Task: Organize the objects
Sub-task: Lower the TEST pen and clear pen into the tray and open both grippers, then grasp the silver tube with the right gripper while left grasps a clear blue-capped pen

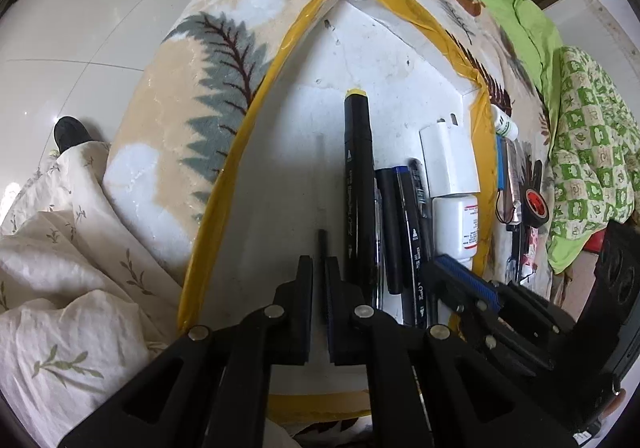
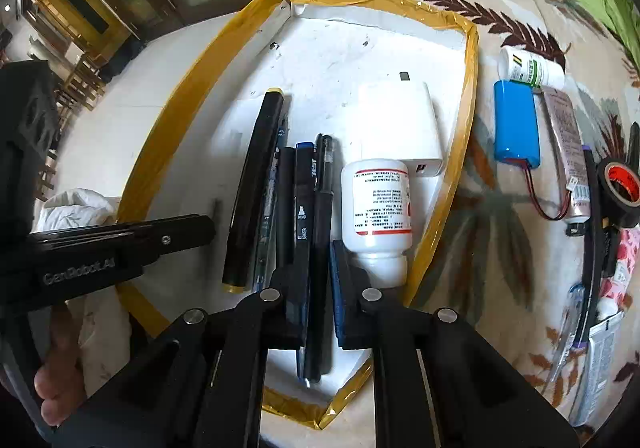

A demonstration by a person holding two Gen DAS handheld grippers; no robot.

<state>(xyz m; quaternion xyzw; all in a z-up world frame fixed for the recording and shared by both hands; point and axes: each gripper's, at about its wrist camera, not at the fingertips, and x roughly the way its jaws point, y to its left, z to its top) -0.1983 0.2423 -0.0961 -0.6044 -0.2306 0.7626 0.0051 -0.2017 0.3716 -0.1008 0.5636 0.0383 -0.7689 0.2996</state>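
My left gripper (image 1: pixel 319 268) pressed together, empty, over white tray (image 1: pixel 280 176); right gripper (image 2: pixel 318 268) pinching black pen (image 2: pixel 322 248) beside white bottle (image 2: pixel 378 204)

Pens (image 2: pixel 296 208) lie in the tray (image 2: pixel 468 120), bottle (image 2: pixel 378 204) to their right.

My white tray (image 2: pixel 332 60) looked like rough, chipped foam, perhaps, rimmed in glossy yellow tape (image 2: pixel 192 84). The blanket (image 1: pixel 200 88) at left was plush cloth; the white bottle (image 2: pixel 378 204) was smooth plastic.
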